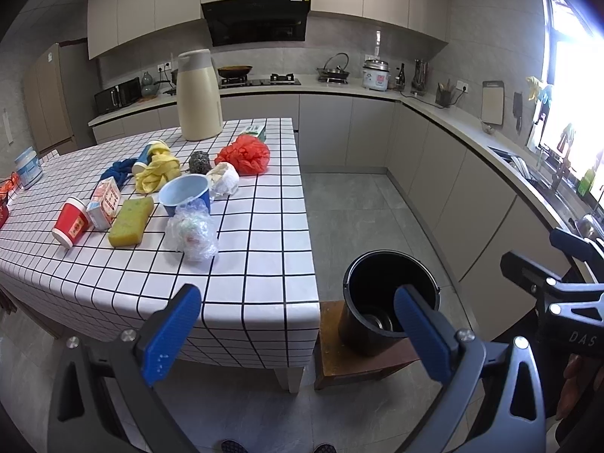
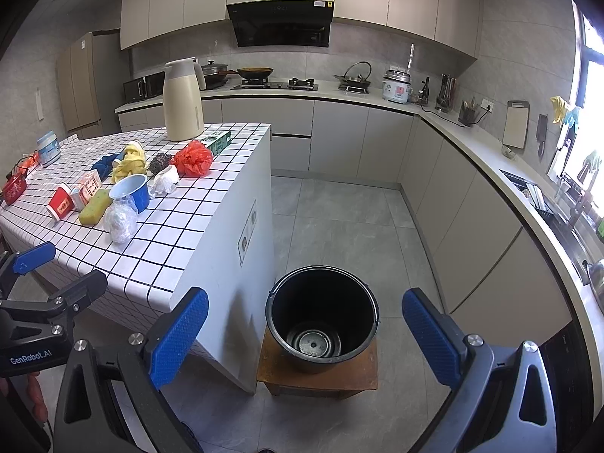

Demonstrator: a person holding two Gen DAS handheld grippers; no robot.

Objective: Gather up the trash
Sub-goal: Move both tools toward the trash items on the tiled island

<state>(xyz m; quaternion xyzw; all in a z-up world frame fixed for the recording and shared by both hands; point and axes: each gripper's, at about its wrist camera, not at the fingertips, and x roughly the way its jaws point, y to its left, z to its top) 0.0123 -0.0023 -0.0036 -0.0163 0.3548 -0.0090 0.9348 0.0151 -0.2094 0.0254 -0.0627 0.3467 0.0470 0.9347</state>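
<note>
While both grippers are hovering released and empty, left gripper (image 1: 298, 324) and right gripper (image 2: 305, 336), trash such as a clear plastic wad (image 1: 193, 234) and red bag (image 1: 245, 154) is lying on the checkered bench (image 1: 260, 249); a black bucket (image 2: 322, 319) is sitting on a stool (image 2: 321, 375) beside it

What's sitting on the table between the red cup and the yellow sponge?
A small carton lies between the red cup and yellow sponge, clearest in the left wrist view.

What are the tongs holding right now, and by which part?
Nothing. The left tongs and right tongs are both open and empty; the trash still lies on the white grid-patterned table.
</note>
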